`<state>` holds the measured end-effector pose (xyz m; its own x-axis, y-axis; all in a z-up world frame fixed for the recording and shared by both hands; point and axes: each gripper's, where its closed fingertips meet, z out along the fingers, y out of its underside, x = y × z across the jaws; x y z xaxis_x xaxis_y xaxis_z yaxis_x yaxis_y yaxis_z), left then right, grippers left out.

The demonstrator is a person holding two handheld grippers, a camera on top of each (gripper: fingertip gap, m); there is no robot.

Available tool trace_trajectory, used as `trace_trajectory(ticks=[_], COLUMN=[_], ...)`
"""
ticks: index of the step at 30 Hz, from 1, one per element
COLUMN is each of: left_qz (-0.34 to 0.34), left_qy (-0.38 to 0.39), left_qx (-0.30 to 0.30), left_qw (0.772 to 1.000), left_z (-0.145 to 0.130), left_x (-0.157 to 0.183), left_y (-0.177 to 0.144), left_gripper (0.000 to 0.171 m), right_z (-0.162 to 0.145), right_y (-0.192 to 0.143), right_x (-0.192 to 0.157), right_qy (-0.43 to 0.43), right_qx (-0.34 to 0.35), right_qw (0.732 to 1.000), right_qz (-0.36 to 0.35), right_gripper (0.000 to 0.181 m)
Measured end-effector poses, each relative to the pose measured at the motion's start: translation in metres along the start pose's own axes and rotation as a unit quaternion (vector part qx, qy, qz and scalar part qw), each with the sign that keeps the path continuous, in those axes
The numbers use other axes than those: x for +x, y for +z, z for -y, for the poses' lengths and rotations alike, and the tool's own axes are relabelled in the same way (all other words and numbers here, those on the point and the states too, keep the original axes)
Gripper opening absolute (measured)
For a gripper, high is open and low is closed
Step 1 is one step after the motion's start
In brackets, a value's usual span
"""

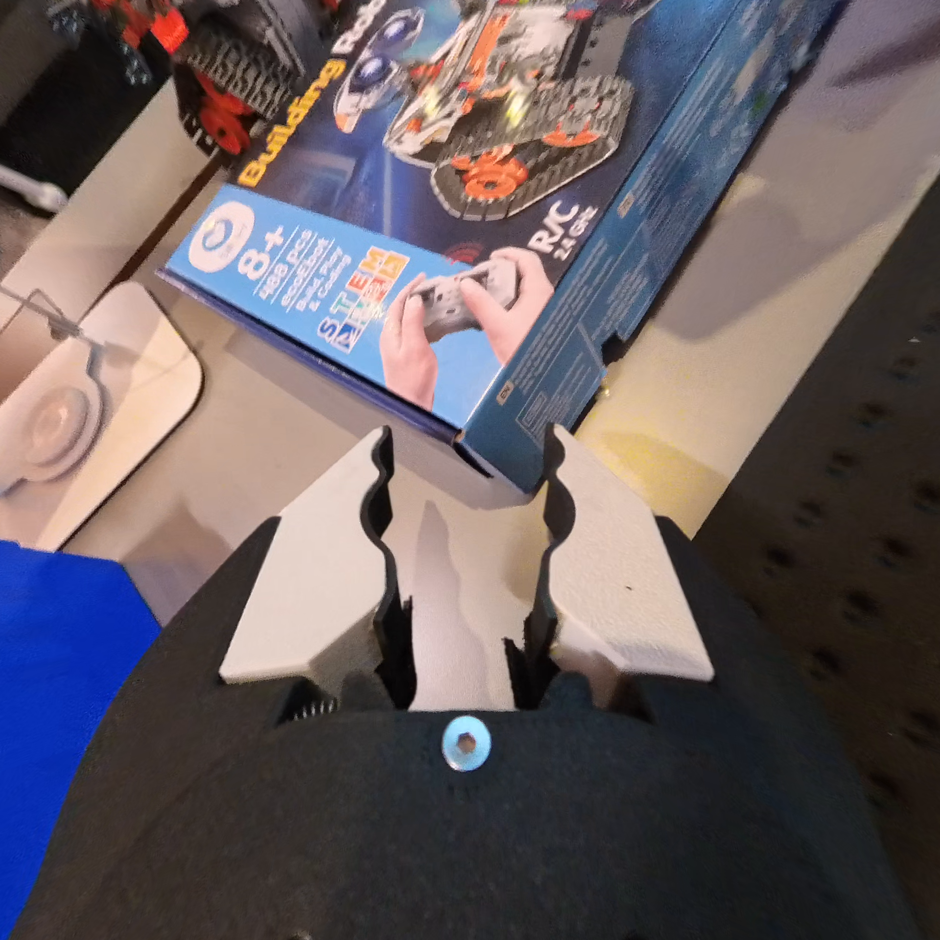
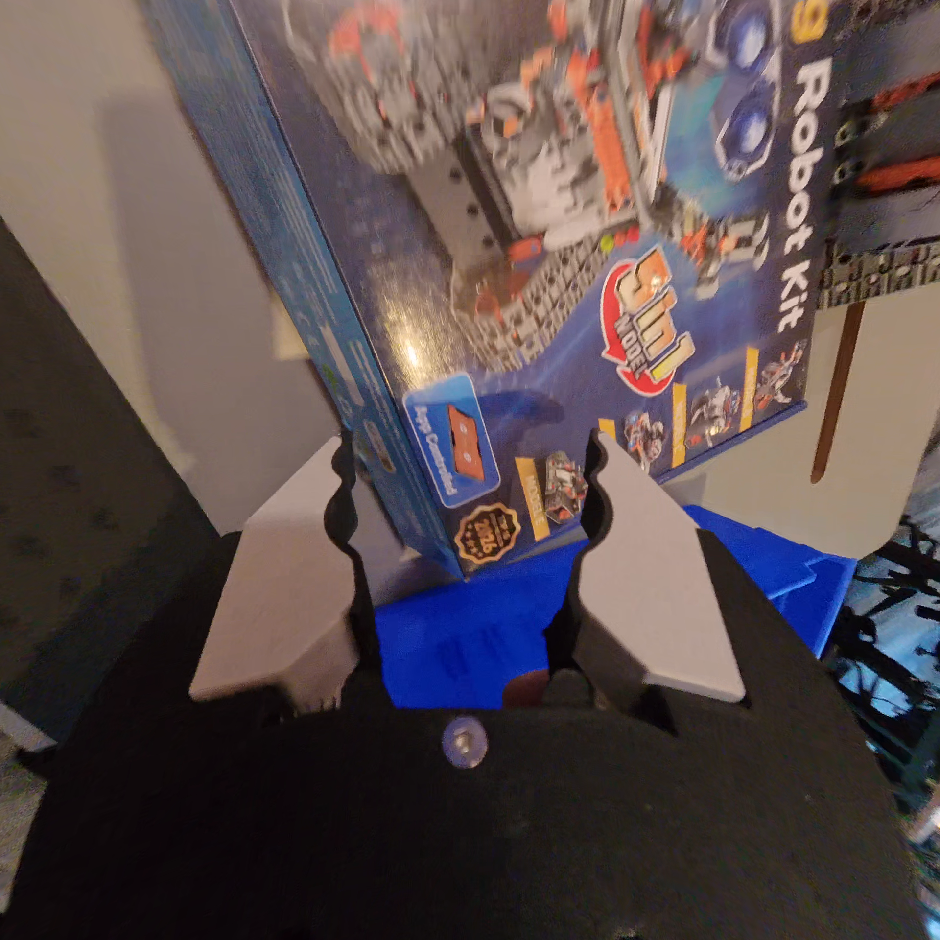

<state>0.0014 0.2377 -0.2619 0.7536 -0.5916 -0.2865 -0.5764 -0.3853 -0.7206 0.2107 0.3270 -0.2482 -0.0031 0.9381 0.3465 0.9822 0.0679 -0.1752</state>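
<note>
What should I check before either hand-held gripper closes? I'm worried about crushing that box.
1. Left hand-held gripper open: ok, with a clear gap between its fingers.
2. Right hand-held gripper open: ok.
3. Blue toy kit box corner lined up with the left gap: ok, though contact cannot be told.
4. Box corner between the right fingers: ok; whether they touch it, cannot tell.
5. Box flat on the table: not ok, the near edge looks raised.
6. Picture sharpness: not ok, both blurred.
</note>
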Motion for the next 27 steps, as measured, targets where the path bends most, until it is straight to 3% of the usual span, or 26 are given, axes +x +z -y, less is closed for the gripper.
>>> trace_trajectory(ticks=[4,11,20,27], left_qz=[-0.008,0.046,0.076,0.064], left_qy=[0.068,0.150,0.178,0.164], left_qx=[-0.003,-0.023,-0.004,-0.042], left_qw=[0.998,0.987,0.981,0.983], left_z=[0.013,0.010,0.011,-0.008], left_x=[0.007,-0.004,-0.008,-0.016], left_y=[0.007,0.023,0.025,0.004], left_gripper=[0.060,0.048,0.041,0.040], right_z=[-0.026,-0.023,-0.020,0.002], right_y=[0.024,0.031,0.030,0.020], right_x=[-0.002,0.010,0.006,-0.022], right_qy=[-0.035,-0.067,-0.085,-0.072], right_qx=[-0.041,-0.044,-0.040,0.012], right_qw=[0.999,0.994,0.991,0.995], right_qz=[0.002,-0.074,-0.098,-0.064], right_gripper=[0.092,0.069,0.062,0.061])
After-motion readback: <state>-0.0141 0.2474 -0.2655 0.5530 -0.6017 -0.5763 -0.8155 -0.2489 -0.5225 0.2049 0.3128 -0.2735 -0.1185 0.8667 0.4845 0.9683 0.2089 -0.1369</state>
